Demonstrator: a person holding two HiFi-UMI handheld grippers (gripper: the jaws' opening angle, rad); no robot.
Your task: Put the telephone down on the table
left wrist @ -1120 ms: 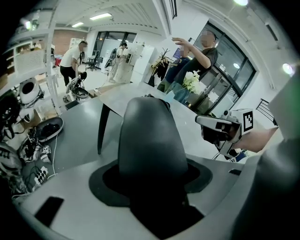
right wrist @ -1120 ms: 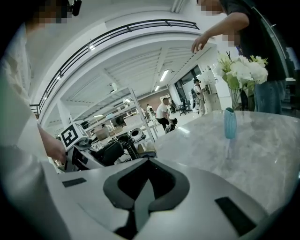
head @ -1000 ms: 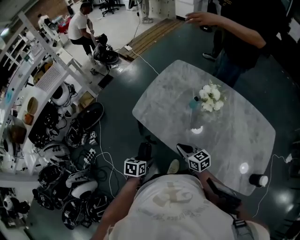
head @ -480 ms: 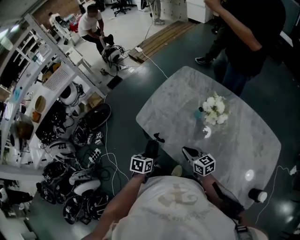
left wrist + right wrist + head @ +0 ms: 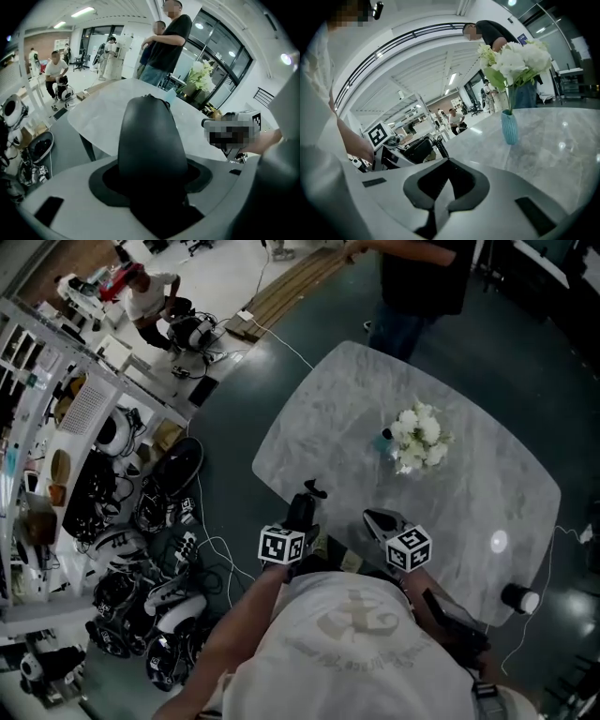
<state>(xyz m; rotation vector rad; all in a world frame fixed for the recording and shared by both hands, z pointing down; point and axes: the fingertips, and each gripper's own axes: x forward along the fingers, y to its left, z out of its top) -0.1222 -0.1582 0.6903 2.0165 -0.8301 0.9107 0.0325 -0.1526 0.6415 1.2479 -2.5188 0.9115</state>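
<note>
My left gripper (image 5: 303, 509) is shut on a black telephone handset (image 5: 150, 140), which fills the middle of the left gripper view and hides the jaws. A coiled cord (image 5: 438, 146) hangs from it. The handset hovers at the near left edge of the grey marble table (image 5: 328, 427). My right gripper (image 5: 373, 518) is just to the right, over the table's near edge. Its jaws (image 5: 448, 164) look closed together with nothing between them.
A turquoise vase of white flowers (image 5: 412, 439) stands mid-table. A person in black (image 5: 412, 277) stands at the far side. Helmets and cables (image 5: 141, 521) cover the floor by the shelving on the left. A small black-and-white object (image 5: 518, 598) lies beyond the table's right corner.
Both grippers have moved a little forward to the table's near edge, the handset still held in the left. The person in black has stepped back from the table's far side.
</note>
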